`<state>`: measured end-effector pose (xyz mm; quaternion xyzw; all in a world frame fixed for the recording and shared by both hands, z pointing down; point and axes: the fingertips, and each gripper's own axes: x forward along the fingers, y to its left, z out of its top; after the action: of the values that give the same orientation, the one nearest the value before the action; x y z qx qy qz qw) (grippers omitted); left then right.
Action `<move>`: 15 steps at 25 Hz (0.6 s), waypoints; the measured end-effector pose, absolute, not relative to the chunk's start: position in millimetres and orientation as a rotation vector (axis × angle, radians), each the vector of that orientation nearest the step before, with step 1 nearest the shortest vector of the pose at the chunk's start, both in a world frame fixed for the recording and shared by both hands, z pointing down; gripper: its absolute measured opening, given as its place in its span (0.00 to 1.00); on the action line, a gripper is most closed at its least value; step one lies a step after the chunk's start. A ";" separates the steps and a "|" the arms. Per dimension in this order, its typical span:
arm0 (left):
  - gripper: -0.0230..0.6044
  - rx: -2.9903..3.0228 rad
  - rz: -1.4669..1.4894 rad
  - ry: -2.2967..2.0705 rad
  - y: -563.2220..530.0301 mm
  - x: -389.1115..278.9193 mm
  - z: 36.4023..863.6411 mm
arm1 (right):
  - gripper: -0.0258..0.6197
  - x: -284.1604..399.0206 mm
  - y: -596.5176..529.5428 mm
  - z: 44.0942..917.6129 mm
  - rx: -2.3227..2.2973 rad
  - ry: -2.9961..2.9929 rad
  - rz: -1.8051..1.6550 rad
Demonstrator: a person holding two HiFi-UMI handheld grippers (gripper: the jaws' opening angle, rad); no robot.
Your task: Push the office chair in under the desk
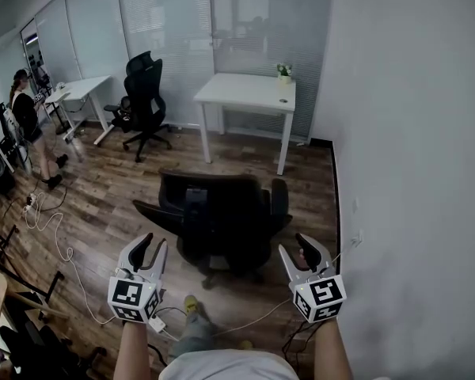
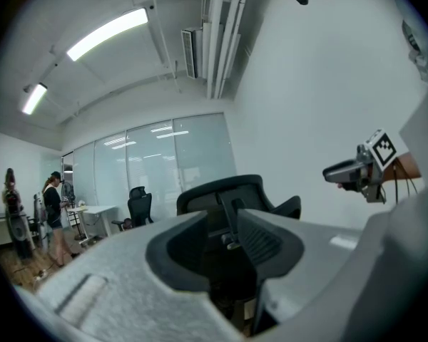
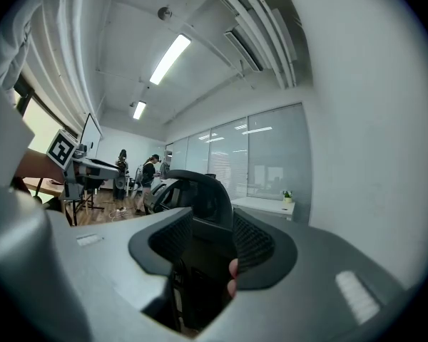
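A black office chair stands on the wood floor with its back toward me, a good stretch short of the white desk by the glass wall. My left gripper hovers just behind the chair's left side, open and holding nothing. My right gripper hovers behind its right side, also open and holding nothing. In the left gripper view the chair back shows past the parted jaws, apart from them. The right gripper view shows the chair back beyond its own gap.
The white wall runs close along the right. A second black chair and another white desk stand at the back left, with a person beside them. Cables trail over the floor at left. A small plant sits on the desk.
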<state>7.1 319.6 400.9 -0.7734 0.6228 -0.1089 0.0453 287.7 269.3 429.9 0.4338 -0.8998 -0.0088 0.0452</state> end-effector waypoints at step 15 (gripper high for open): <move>0.24 -2.437 -0.339 1.834 241.7 -48.7 420.1 | 0.29 236.6 205.9 440.2 1.320 -2.694 -0.048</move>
<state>-48.7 241.7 420.1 -0.7937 0.5972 -0.1104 0.0364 236.6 205.9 440.2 0.4387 -0.8957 -0.0159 0.0704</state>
